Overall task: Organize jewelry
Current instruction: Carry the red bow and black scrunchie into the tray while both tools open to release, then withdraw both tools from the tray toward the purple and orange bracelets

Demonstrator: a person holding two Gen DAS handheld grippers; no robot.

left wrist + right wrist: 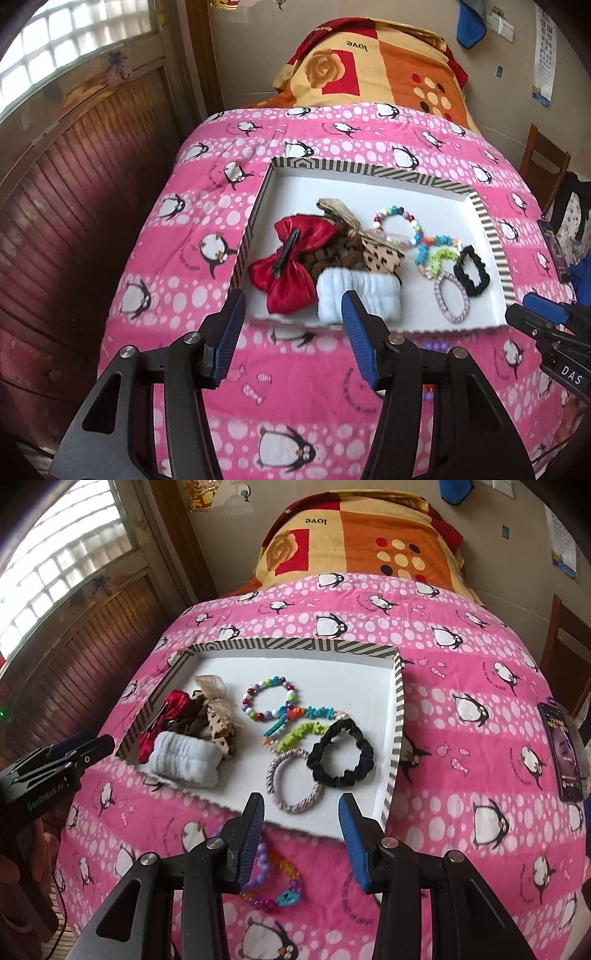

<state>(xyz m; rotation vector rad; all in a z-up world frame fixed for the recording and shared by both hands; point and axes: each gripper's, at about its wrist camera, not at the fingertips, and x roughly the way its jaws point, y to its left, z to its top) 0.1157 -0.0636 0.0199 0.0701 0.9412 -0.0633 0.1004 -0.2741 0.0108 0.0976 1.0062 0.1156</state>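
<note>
A shallow white tray with a striped rim (491, 236) (397, 716) lies on the pink penguin bedspread. In it are a red bow clip (291, 258), a white scrunchie (358, 295) (184, 760), a leopard bow (380, 251), a beaded bracelet (273, 699), a black scrunchie (341, 755) and a braided hair tie (295, 781). A purple beaded bracelet (275, 880) lies on the bedspread just in front of the tray. My left gripper (293, 339) is open and empty over the tray's near edge. My right gripper (303, 834) is open and empty above the purple bracelet.
A folded orange and red blanket (373, 70) lies at the head of the bed. A phone (563, 753) rests on the bedspread to the right. A wooden wall and window are on the left, a wooden chair (543, 162) on the right.
</note>
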